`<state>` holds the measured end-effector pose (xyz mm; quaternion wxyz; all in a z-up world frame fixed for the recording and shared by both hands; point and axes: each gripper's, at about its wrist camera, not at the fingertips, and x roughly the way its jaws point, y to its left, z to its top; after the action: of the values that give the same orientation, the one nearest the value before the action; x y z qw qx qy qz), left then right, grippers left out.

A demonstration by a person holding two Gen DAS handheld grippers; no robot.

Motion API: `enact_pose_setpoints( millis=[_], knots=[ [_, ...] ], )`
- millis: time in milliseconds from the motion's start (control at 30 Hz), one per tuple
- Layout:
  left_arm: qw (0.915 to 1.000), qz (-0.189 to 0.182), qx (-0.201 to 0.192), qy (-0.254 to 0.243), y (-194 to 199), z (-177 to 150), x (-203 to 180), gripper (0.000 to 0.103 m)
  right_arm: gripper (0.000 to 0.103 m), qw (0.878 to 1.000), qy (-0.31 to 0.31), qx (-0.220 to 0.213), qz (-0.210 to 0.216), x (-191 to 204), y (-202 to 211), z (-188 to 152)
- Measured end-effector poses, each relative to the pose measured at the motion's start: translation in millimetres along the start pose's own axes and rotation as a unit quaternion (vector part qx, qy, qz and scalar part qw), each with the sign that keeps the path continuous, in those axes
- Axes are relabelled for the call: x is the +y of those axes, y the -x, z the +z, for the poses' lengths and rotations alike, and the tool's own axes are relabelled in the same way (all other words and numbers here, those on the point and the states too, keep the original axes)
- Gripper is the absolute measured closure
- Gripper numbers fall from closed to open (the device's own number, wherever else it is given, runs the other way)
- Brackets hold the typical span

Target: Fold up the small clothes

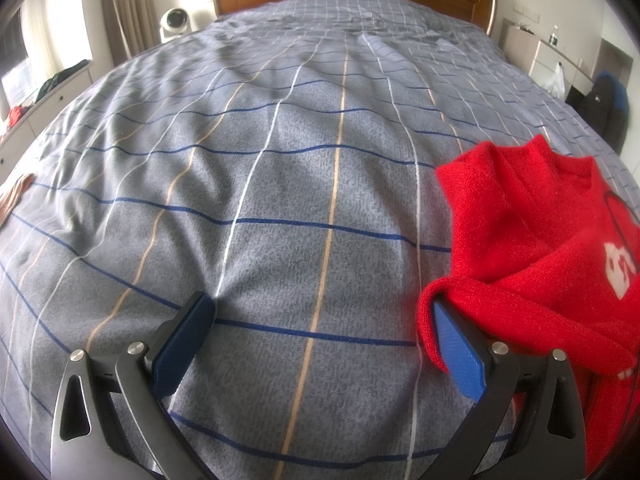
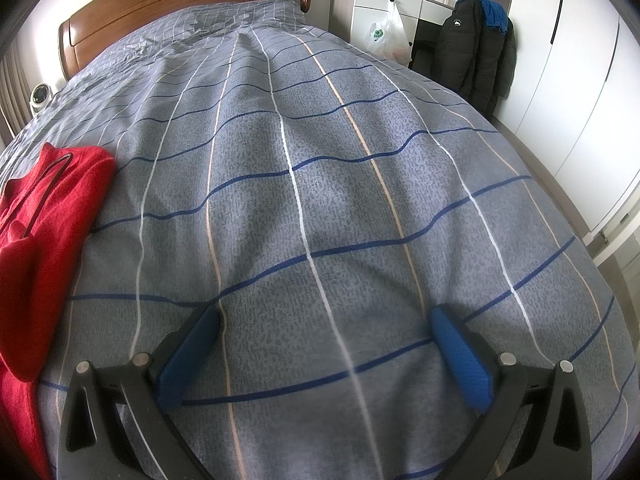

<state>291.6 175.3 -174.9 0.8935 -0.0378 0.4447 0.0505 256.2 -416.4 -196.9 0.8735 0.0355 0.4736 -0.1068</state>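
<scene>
Red fleece garment (image 1: 540,248) is seen lying crumpled on the checked bedspread (image 1: 280,200), between the two grippers. Left gripper (image 1: 320,344): jaws spread wide, nothing held; its right pad sits under a rolled fleece edge. Right gripper (image 2: 324,356): jaws apart, empty, well clear of the garment. Fleece is judged light, soft, limp and non-slippery; hem or cuff edges are judged the best grip points.

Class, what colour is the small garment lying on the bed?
Red, with a white printed patch: the garment shows best in the left wrist view.
</scene>
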Motion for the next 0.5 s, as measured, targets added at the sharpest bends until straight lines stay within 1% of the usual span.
enact_pose_setpoints(
  millis=[500],
  knots=[
    [1.0000, 0.000, 0.000, 0.000, 0.0, 0.1, 0.7, 0.000, 0.000, 1.000, 0.000, 0.000, 0.000, 0.4, 0.0, 0.1]
  ],
)
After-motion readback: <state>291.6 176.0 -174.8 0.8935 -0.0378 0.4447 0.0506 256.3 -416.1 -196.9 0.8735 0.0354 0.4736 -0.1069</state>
